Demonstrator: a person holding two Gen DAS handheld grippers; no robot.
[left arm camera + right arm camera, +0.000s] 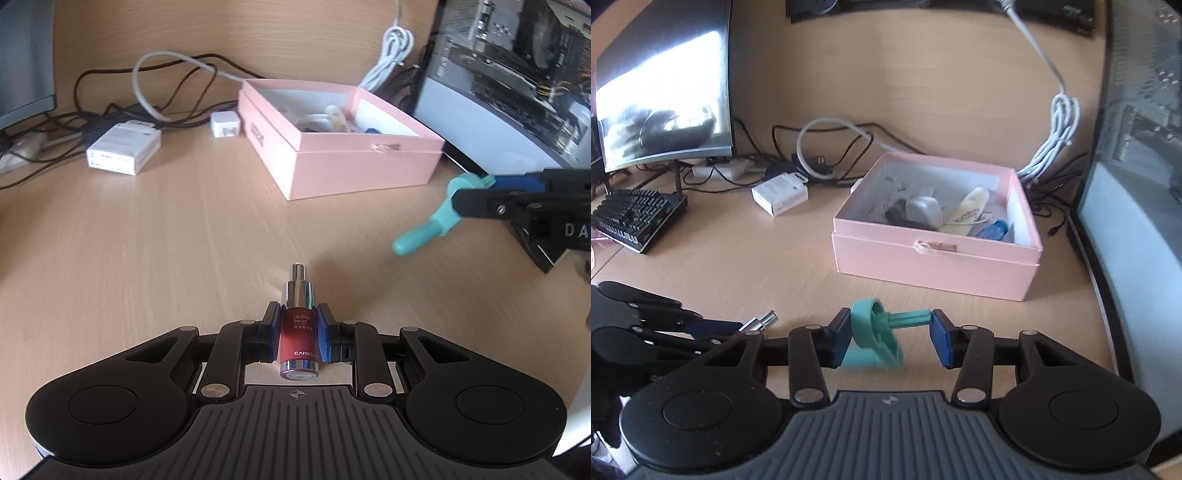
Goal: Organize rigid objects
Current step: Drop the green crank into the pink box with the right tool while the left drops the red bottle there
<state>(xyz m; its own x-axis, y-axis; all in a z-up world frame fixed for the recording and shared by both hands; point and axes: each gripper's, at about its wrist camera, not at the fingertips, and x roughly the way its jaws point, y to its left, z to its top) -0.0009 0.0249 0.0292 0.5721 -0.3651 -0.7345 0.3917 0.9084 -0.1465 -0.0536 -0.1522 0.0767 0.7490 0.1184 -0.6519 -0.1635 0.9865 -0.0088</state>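
My left gripper [298,332] is shut on a small red serum bottle [298,338] with a silver pump top, held low over the wooden desk; it also shows in the right wrist view [759,320]. My right gripper [891,334] is shut on a teal plastic tool [875,332] with a round head and a handle; it also shows in the left wrist view [430,221]. An open pink box [354,166] stands ahead, also in the right wrist view [934,258], holding several small items such as a cream tube [967,214] and a grey object [923,210].
A white carton [123,147] and a white charger [225,124] lie left of the box among tangled cables [110,107]. A computer case [517,74] stands at the right. A monitor [665,92] and a black keyboard [635,218] are at the left.
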